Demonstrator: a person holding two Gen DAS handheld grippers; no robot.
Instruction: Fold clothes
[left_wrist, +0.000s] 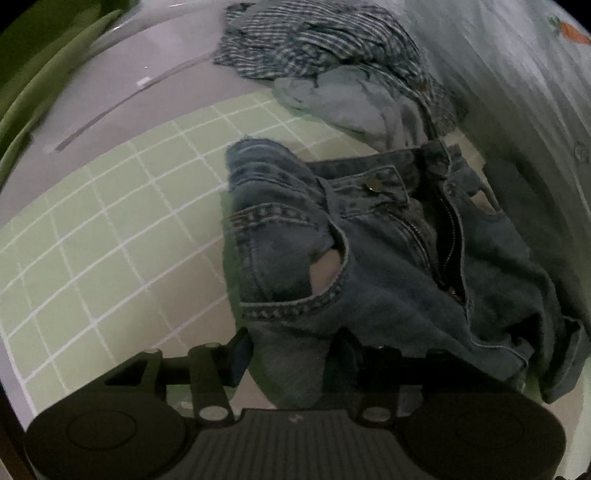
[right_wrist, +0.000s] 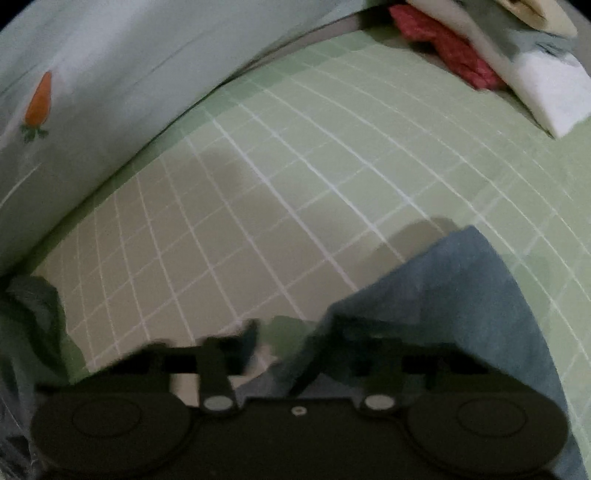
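We see crumpled denim shorts unfolded on the green checked bed — our left gripper half open around a fold, our right gripper narrow, denim between its fingers, grip unclear — striped clothes wait, folding barely started

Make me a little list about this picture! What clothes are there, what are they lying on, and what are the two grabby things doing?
surface: green grid mat
main garment: denim shorts, unzipped, crumpled
other clothes: striped shirt with a pale blue garment at the back; red and white pieces far off in the right view
left hand-held gripper: denim between its fingers, grip unclear
right hand-held gripper: blurred, blue cloth at its fingers, grip unclear
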